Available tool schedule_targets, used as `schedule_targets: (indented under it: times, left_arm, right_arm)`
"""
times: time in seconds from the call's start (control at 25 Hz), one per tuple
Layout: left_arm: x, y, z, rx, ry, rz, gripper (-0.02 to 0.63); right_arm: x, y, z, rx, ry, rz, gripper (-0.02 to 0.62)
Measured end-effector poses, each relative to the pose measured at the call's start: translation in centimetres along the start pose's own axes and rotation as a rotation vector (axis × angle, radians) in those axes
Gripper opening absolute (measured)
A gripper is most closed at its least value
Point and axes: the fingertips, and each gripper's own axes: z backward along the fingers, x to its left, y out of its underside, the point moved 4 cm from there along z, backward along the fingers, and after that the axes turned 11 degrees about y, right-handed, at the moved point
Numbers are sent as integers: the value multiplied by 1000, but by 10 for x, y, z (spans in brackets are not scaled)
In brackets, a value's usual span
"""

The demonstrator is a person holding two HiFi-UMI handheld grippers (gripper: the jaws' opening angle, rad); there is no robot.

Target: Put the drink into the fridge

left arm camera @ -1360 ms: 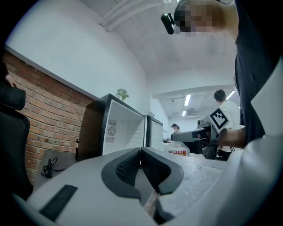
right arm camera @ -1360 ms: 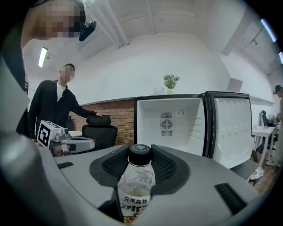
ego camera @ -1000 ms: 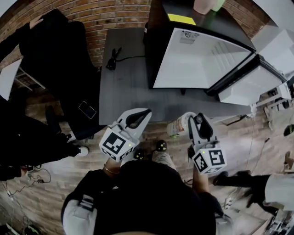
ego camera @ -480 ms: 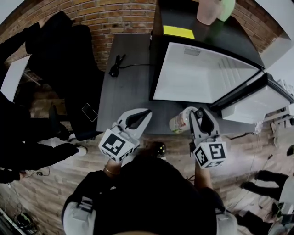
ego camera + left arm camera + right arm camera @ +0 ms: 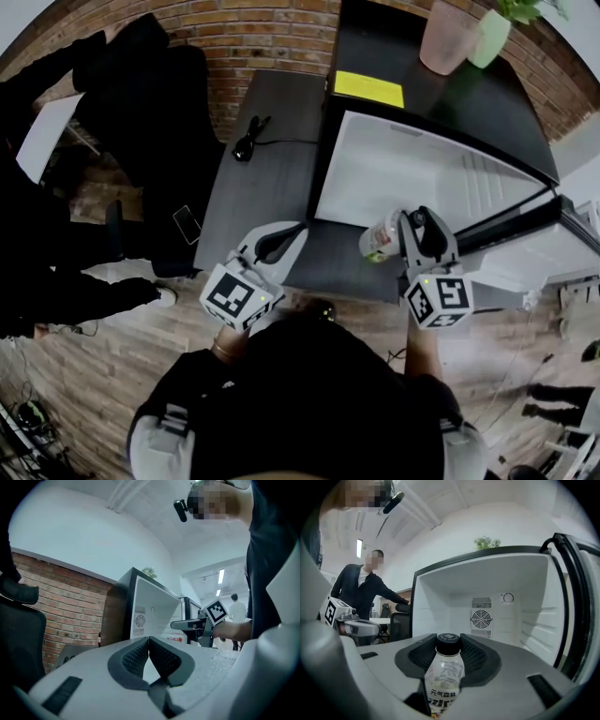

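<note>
The drink is a pale bottle with a black cap, lying sideways in my right gripper, which is shut on it just in front of the open fridge. In the right gripper view the drink sits between the black pads, cap toward the white fridge interior with its round fan vent. My left gripper hovers over the grey table's front edge, left of the fridge. In the left gripper view the left gripper has its jaw tips touching and nothing between them.
The fridge door stands open to the right. A yellow note and two plant pots sit on the fridge top. A black cable lies on the grey table. A dark chair with a phone stands at left.
My right gripper has carried the drink up and rightward from the table's front edge to the fridge opening. The left gripper has stayed about where it was, still shut.
</note>
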Motion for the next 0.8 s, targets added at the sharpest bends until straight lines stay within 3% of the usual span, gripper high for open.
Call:
schedule_targets:
  times: [0.8]
  left_arm:
    - [23, 0, 0, -13, -217, -16, -3]
  right_arm:
    - [-43, 5, -106, 18, -77, 74, 152]
